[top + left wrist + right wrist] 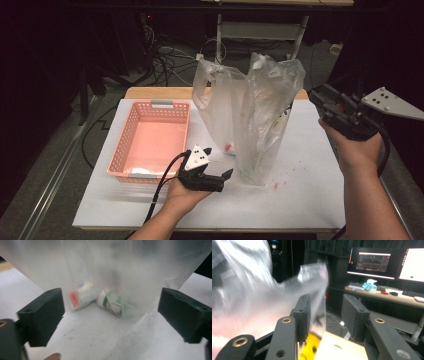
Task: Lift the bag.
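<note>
A clear plastic bag (260, 115) stands upright on the white table top (300, 190), its mouth open at the top. My left gripper (217, 162) is low at the bag's near left foot, open, with nothing between its jaws. In the left gripper view the left gripper (111, 315) faces the bag (112, 270), and a white and red packet (82, 297) and a green and white packet (112, 303) lie inside at the bottom. My right gripper (320, 97) is raised just right of the bag's top. The right gripper (327, 310) is open, with the bag's (262, 297) edge beside one jaw.
A pink slotted basket (131, 125) sits on the left half of the table, with something white at its near end. Small red specks mark the table near the bag's base. Cables and a metal frame lie beyond the far edge. Monitors (372, 263) stand on a desk farther off.
</note>
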Available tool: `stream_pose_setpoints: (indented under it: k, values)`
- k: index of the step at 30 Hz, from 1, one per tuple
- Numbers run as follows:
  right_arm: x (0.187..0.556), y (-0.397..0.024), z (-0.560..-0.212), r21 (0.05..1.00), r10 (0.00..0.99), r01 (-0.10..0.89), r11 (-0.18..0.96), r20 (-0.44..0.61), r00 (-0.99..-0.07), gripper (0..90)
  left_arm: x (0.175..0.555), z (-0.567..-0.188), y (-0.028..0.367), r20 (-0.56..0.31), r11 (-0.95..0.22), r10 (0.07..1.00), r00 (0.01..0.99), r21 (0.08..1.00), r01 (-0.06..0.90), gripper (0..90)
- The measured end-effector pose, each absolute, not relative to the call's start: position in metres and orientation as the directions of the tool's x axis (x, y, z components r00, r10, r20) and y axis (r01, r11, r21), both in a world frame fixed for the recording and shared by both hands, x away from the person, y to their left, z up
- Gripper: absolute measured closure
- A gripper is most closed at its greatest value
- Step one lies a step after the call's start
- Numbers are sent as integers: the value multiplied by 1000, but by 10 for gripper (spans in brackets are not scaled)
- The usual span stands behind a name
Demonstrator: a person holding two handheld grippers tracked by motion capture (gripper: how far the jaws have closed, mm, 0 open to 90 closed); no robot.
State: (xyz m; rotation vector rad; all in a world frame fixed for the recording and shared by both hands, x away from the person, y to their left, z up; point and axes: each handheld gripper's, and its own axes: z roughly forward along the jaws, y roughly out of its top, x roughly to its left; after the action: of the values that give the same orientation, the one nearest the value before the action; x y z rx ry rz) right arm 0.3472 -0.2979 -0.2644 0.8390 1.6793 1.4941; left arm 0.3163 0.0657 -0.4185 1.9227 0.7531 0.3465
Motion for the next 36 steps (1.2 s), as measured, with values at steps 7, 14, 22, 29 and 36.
stream_pose_setpoints:
  k: [7, 14, 22, 29, 36]
  values:
    - [341, -301, -305, 988, 842, 80, 129, -67, -535, 529, 313, -438, 50, -80, -352, 619, 781, 861, 368, 0]
    - [343, -300, -360, 971, 835, 178, 160, -37, -549, 382, 311, -446, 54, -86, -325, 621, 779, 876, 356, 0]
    - [334, -302, -416, 949, 848, 274, 157, 12, -530, 158, 306, -463, 54, -80, -349, 618, 782, 863, 364, 0]
    - [325, -299, -451, 918, 847, 344, 199, 15, -531, 2, 306, -470, 59, -79, -333, 639, 765, 868, 368, 0]
    - [326, -288, -463, 915, 830, 339, 219, 8, -558, 1, 307, -480, 60, -76, -335, 652, 754, 863, 377, 0]
